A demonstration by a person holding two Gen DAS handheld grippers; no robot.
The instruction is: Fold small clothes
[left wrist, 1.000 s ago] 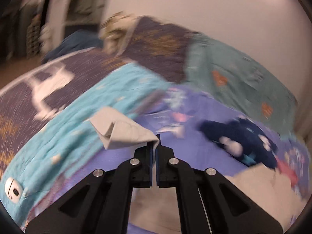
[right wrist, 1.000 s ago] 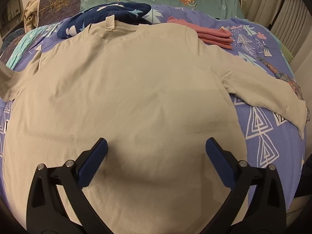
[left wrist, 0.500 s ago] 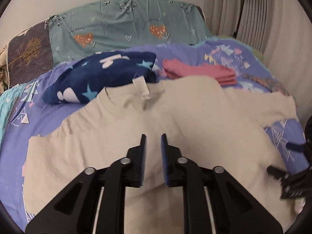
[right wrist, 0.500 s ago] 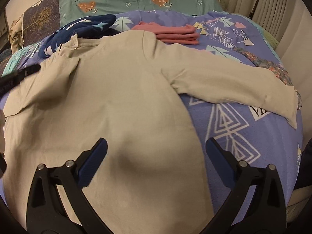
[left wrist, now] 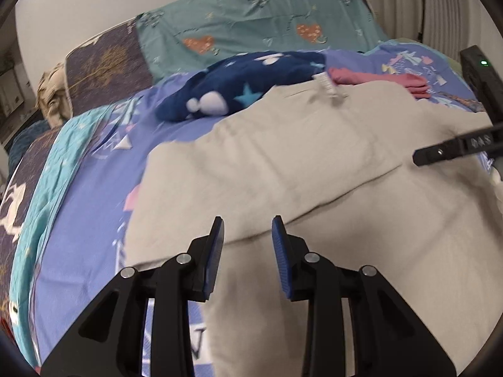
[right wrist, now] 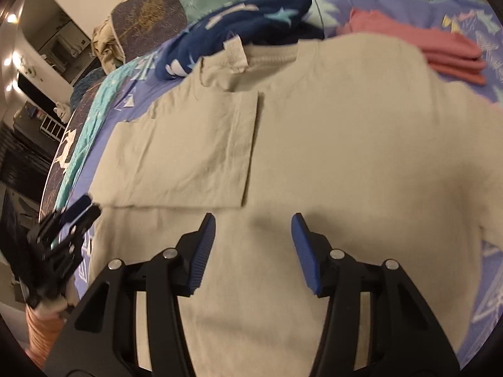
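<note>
A bed covered by a purple patterned sheet [left wrist: 94,194] serves as the work surface, with a pale wall behind it. The left gripper [left wrist: 247,231] hovers low over the near part of a beige T-shirt [left wrist: 314,163], its blue-padded fingers [left wrist: 217,251] spread apart and holding nothing. The right gripper [right wrist: 253,232] likewise hangs above the shirt's lower body, fingers parted and empty. The beige T-shirt lies flat across the sheet, collar and white neck label [right wrist: 235,52] toward the head of the bed; its left sleeve [right wrist: 191,154] is folded inward onto the chest, forming a rectangular flap whose lower edge lies just beyond the right gripper's fingertips. Beyond the collar lies a navy garment with white and teal stars [left wrist: 239,84], touching the shirt's shoulder region; a folded pink garment [right wrist: 440,53] sits to its right, beside the other shoulder. Farther back stand a teal pillow with orange hearts [left wrist: 251,28] and a dark purple pillow [left wrist: 107,69].
</note>
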